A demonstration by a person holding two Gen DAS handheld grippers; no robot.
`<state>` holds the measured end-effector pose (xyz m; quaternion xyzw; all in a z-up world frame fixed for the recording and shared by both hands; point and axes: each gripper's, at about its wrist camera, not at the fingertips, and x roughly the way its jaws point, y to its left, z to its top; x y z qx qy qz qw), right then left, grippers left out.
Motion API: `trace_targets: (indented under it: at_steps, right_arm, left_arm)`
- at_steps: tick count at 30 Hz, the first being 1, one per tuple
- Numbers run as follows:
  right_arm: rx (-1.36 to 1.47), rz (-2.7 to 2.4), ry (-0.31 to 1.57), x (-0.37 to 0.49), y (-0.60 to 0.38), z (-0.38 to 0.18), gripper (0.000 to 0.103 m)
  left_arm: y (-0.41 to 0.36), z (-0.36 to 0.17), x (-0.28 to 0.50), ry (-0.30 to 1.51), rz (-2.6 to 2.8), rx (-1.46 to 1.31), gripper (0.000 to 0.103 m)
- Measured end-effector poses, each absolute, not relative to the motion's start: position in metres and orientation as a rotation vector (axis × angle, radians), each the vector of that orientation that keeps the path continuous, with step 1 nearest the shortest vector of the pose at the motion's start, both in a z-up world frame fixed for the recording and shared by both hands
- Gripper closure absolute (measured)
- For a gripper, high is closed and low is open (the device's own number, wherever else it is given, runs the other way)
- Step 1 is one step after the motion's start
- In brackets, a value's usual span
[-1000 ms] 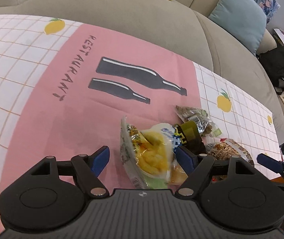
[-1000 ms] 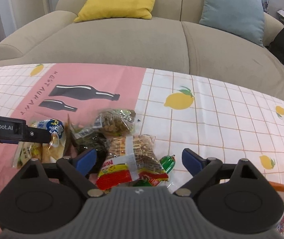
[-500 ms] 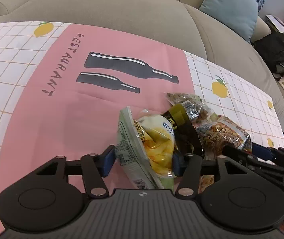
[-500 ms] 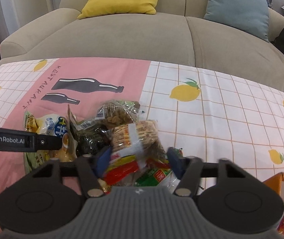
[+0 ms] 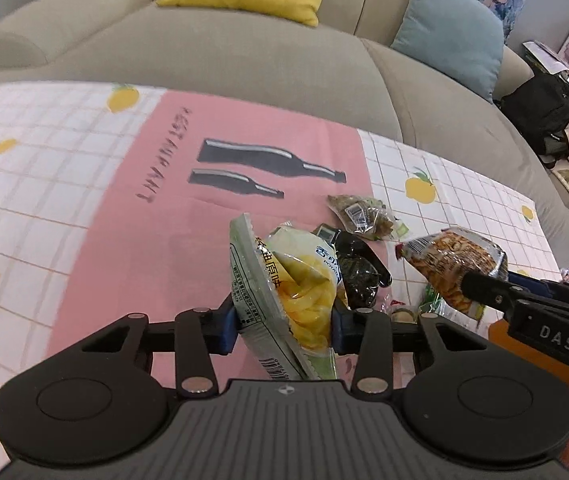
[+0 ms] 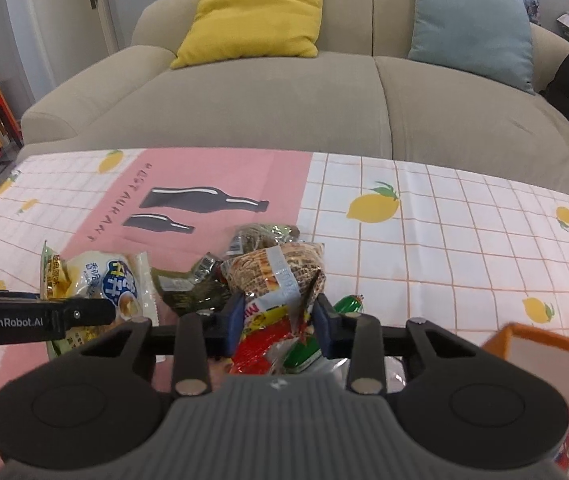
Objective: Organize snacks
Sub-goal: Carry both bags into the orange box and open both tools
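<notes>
Now both grippers have gone from wide open to clamped on a bag each, jaws closing further. Left gripper (image 5: 284, 326) pinches the yellow chip bag (image 5: 300, 280), which stands on edge, tilted up off the cloth compared with a second ago. Right gripper (image 6: 276, 326) squeezes the red-and-brown snack pack (image 6: 280, 280), crumpled between the pads and lifted. Means two picks done, carry comes next, likely to the orange box (image 6: 540, 350) at near right. Farther out, dark seaweed bag (image 6: 188, 284) and small nut packet (image 5: 358, 216) are left on the tablecloth (image 6: 444, 240).
</notes>
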<state>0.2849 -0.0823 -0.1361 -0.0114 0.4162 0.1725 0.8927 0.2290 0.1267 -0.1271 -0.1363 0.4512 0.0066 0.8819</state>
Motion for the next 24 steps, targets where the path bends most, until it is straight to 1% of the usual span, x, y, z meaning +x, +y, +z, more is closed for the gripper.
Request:
trace_targets:
  at_steps: [7, 13, 17, 24]
  right_arm:
    - [0.023, 0.39, 0.855, 0.237, -0.091, -0.11, 0.068]
    - [0.099, 0.456, 0.805, 0.181, -0.11, -0.089, 0.069]
    - [0.167, 0.447, 0.786, 0.147, -0.131, -0.078, 0.069]
    - [0.196, 0.371, 0.773, 0.106, -0.177, -0.066, 0.069]
  left_arm:
    - [0.118, -0.092, 0.19, 0.881, -0.003, -0.242, 0.055]
    - [0.105, -0.065, 0.152, 0.851, -0.041, -0.236, 0.055]
    - [0.09, -0.052, 0.13, 0.839, -0.071, -0.216, 0.055]
    - [0.054, -0.03, 0.109, 0.812, -0.167, -0.186, 0.055]
